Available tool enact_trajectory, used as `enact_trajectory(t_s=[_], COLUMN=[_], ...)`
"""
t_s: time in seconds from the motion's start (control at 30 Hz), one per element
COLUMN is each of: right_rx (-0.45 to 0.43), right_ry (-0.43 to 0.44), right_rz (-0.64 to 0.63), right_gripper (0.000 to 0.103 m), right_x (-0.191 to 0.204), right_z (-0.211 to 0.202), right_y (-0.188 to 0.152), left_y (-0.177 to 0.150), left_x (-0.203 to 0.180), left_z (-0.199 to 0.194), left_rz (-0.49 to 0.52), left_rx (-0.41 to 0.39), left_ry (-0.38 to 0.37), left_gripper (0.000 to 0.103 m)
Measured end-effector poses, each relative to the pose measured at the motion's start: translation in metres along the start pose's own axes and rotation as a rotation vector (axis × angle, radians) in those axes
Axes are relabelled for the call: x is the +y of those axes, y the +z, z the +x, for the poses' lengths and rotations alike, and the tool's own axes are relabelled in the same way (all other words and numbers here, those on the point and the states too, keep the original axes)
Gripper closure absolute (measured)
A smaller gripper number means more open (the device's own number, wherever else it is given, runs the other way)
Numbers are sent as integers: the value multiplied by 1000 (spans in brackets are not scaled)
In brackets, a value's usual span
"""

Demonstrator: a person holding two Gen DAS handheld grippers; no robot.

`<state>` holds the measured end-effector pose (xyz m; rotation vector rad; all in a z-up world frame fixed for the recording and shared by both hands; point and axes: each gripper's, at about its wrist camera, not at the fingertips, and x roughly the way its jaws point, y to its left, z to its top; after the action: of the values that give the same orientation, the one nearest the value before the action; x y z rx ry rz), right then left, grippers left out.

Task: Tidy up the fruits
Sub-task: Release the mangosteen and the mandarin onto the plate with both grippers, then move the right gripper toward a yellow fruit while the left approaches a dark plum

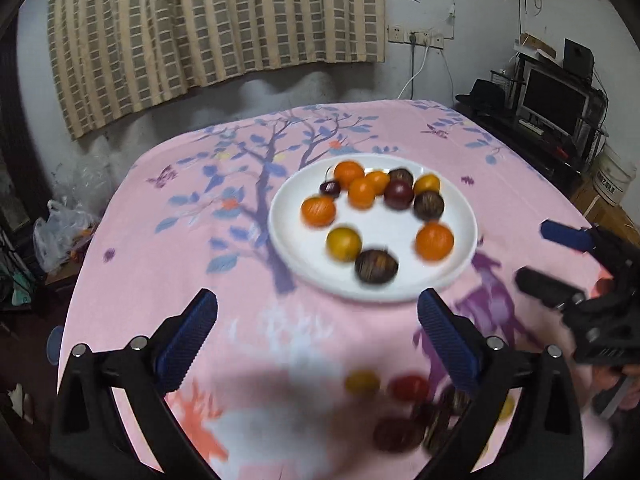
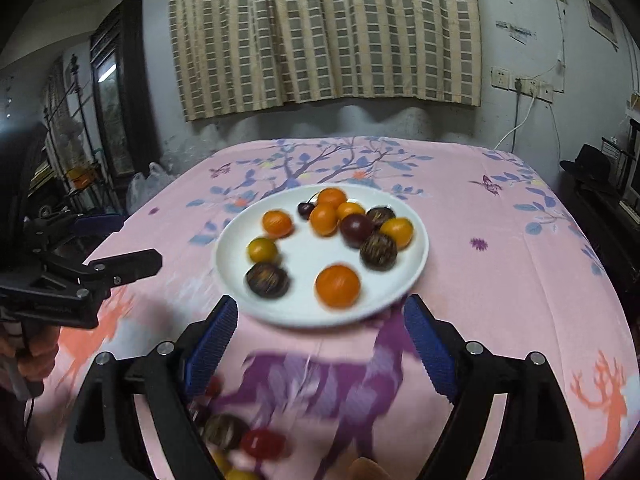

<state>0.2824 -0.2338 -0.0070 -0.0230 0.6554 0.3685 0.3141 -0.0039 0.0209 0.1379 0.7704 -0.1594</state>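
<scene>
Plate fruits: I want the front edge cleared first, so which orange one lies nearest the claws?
The lone orange fruit at the white plate's near rim, beside a dark striped fruit; other orange ones sit farther back.

The worktop is covered by a matt pink cloth printed with trees and deer. The white plate looks like smooth, glossy ceramic. The orange fruits have shiny skins; the dark round fruits look streaked and duller. The left gripper is matt black plastic with ribbed blue pads and bright metal screws. In the upper frame hangs a woven checked curtain.
</scene>
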Motion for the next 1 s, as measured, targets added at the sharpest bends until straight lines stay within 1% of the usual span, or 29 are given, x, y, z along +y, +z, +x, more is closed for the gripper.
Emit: enact_trajectory(t_s=[0.1,0.23,0.3,0.37,0.4,0.43,0.5,0.53,0.6,0.67,0.77,0.8,0.83,0.87,0.93,0.97,1.0], right_rx=[25,109,157,199,210,221,258,264,281,297,329,329,325,318,308,290,275], right_ry=[16,24,24,35,32,27,24,25,30,20,35,30,35,38,18,10,12], right_rz=[2,-27,-52,-77,-82,-85,-76,-77,-88,-103,-103,-106,-109,-116,-111,-90,-67], right_gripper=[17,18,26,44,49,56,60,65,65,65,65,66,74,77,78,78,78], right_x=[7,22,33,43,45,46,46,45,47,50,52,52,52,53,52,49,46], right_z=[-24,-36,-33,-28,-25,-21,-12,-8,-2,6,16,17,16,15,12,7,3], right_y=[-28,-66,-83,-93,-96,-98,-98,-96,-94,-92,-92,-91,-91,-90,-90,-89,-89], left_y=[-42,-89,-106,-115,-119,-122,-127,-128,-130,-131,-131,-131,-131,-131,-129,-126,-123], left_x=[13,25,26,24,22,22,20,20,20,22,23,23,22,20,15,12,9], left_z=[-22,-39,-42,-42,-41,-40,-41,-43,-43,-42,-38,-38,-38,-37,-34,-32,-30], left_rz=[-38,-133,-153,-149,-145,-142,-139,-137,-146,-161,-166,-164,-160,-156,-136,-121,-105], left_rx=[3,7,7,12,14,14,7,0,-10,-6,5,4,5,6,11,14,16], left_ry=[-1,-34,-54,-59,-61,-68,-81,-96,-121,-133,-140,-144,-151,-157,-171,-175,-186], left_gripper=[4,5,5,4,4,4,5,5,5,4,4,5,4,5,5,5,8])
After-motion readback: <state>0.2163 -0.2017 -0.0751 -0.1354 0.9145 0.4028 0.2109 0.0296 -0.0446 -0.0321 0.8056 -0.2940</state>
